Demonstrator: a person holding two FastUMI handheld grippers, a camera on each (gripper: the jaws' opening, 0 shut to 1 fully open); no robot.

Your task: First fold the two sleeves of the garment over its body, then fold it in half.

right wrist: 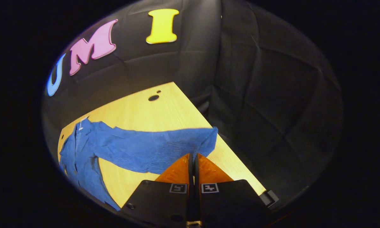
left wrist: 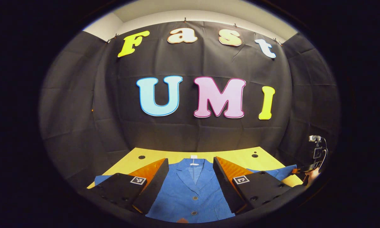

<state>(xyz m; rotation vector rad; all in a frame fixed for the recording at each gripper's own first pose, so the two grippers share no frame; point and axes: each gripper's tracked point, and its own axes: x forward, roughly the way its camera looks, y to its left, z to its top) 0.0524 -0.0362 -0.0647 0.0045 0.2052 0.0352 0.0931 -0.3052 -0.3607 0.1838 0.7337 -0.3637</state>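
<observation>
The blue garment [left wrist: 190,193] lies flat on the yellow table [left wrist: 237,156], collar toward the booth wall, buttoned front up. One sleeve [right wrist: 151,148] stretches out toward the table's side edge. The right claw [right wrist: 192,156] has its fingers pressed together on the sleeve's cuff end. The left claw [left wrist: 190,163] hangs above the garment's chest, fingers spread apart.

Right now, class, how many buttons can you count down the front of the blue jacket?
2. One button lies just below the lapels; another button lies below it, on the jacket. More may be hidden lower down.
</observation>
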